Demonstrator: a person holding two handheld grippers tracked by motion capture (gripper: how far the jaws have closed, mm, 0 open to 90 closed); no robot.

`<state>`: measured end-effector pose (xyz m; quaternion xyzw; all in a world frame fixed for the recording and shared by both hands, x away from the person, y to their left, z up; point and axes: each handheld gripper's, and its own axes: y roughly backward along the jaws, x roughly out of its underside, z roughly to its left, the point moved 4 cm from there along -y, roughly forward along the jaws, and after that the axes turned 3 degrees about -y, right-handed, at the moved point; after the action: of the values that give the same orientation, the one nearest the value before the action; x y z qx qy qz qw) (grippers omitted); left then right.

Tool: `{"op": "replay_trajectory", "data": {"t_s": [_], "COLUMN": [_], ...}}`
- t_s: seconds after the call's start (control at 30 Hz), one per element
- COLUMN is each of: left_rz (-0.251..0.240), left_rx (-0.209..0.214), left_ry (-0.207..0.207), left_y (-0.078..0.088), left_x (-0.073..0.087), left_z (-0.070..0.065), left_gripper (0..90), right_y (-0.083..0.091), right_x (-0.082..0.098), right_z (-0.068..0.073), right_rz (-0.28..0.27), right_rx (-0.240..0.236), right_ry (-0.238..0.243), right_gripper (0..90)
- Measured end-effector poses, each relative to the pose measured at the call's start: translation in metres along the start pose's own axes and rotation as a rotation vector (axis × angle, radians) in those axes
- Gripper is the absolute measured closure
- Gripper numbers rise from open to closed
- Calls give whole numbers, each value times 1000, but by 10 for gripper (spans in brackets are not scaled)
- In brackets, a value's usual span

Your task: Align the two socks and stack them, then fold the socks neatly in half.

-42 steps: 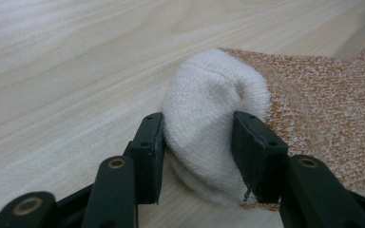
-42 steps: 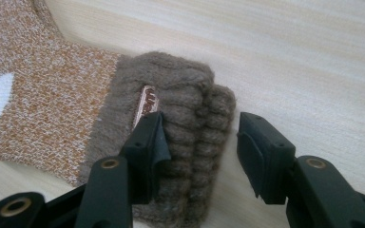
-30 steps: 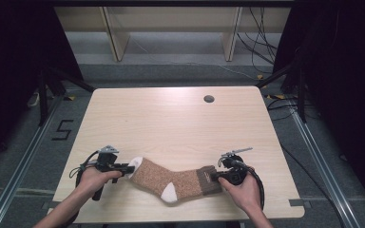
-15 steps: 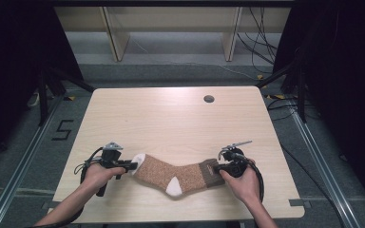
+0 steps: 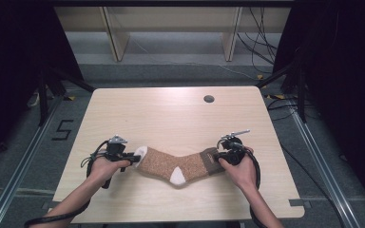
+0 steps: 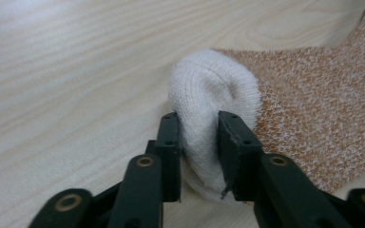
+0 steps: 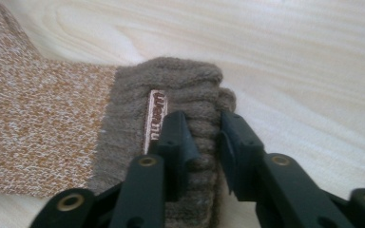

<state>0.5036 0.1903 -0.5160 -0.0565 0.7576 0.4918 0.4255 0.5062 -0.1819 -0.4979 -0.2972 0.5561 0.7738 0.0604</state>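
A speckled orange-brown sock (image 5: 178, 164) with a white toe, white heel and grey-brown ribbed cuff lies stretched flat near the table's front edge. My left gripper (image 5: 132, 156) is shut on the white toe (image 6: 209, 95), bunching the fabric between its jaws. My right gripper (image 5: 222, 156) is shut on the grey-brown cuff (image 7: 190, 90), beside a small woven label (image 7: 155, 118). In the high view a hand holds each gripper, one at each end of the sock.
The light wooden table (image 5: 171, 114) has a round cable hole (image 5: 208, 99) at the back right. Dark frames and cables stand around the table; a floor mark "5" (image 5: 62, 129) lies to the left.
Both grippers and the sock have shifted slightly toward the table's front edge, still holding toe and cuff. The sock stays stretched between them.
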Motion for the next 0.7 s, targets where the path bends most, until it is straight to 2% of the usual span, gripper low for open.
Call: {"op": "replay_trajectory", "data": {"t_s": [0.03,0.07,0.1,0.13,0.17,0.2,0.27,0.4,0.43,0.53,0.57,0.6,0.63,0.67,0.7], "left_rz": [-16,-34,-53,-88,-103,-119,-145,-143,-141,-142,-142,-139,-145,-144,-143], "left_rx": [-14,-22,-30,-34,-42,-52,-69,-88,-91,-89,-89,-79,-71,-60,-39], "left_ry": [-9,-38,-50,-56,-66,-73,-64,-51,-41,-24,-20,-10,-6,10,20], "left_y": [2,7,11,17,21,27,34,40,41,39,39,38,37,36,34], "left_x": [-1,-3,-6,-9,-11,-14,-17,-13,-12,-11,-10,-11,-11,-12,-12], "left_z": [0,-1,-2,-4,-4,-5,-4,1,2,4,4,4,4,3,3], "left_gripper": [652,603,544,500,455,429,391,384,384,383,382,381,382,385,392], "right_y": [2,4,9,10,19,21,28,37,38,41,41,40,39,40,39], "right_x": [0,0,0,0,1,1,2,9,10,15,17,18,18,18,19], "right_z": [-2,0,0,1,4,0,-5,-11,-14,-16,-17,-16,-17,-14,-11], "right_rz": [-14,-24,-44,-83,-71,-89,-138,-155,-168,-169,-152,-151,-153,-139,-137], "right_rx": [3,-9,2,-5,0,2,2,7,6,12,4,3,9,6,-3], "right_ry": [28,3,4,-14,-74,-49,-51,-104,-87,-98,-90,-94,-69,-105,-105], "right_gripper": [683,648,604,573,540,527,505,490,485,476,474,474,474,476,477]}}
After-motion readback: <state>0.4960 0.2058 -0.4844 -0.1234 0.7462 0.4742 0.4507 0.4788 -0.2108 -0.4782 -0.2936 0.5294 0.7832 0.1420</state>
